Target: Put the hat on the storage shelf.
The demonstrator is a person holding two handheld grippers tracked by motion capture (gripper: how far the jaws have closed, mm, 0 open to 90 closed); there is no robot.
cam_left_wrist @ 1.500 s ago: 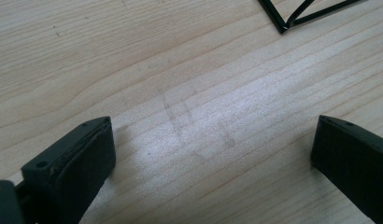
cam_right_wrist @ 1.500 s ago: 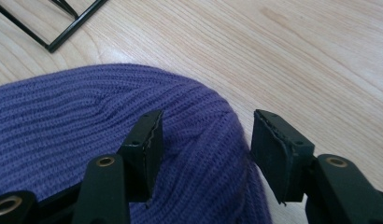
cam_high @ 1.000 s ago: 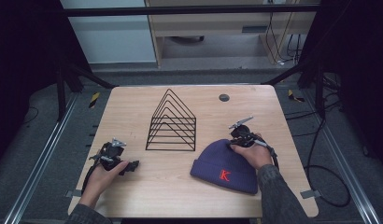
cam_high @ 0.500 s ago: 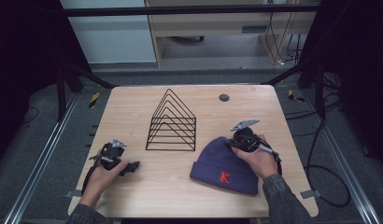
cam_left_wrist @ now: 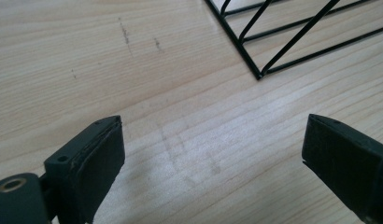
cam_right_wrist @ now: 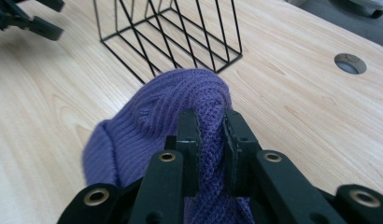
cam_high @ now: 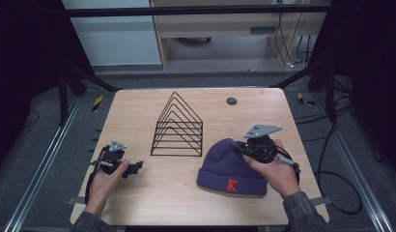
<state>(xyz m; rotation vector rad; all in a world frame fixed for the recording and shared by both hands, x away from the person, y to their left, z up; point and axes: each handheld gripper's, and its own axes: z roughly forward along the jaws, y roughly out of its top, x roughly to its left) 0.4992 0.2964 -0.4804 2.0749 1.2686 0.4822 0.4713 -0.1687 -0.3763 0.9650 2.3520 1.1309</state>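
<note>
- The right gripper (cam_right_wrist: 208, 126) is found clamped on a fold of the purple beanie (cam_high: 230, 166), which lies on the tabletop (cam_high: 138, 104) beside the wire rack (cam_high: 179, 126).
- Since a second ago, the crown appears gathered and slightly raised; a lift is judged likely.
- The left gripper (cam_left_wrist: 213, 154) rests spread apart, empty, unmoved.

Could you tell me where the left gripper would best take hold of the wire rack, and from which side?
Probably the rack's near bottom corner, seen beyond the open left gripper. Come in low from the person's left: the thin wires meet there, flat on the table, so the jaws can close across one bar. The sloped upper wires would likely slip.
</note>
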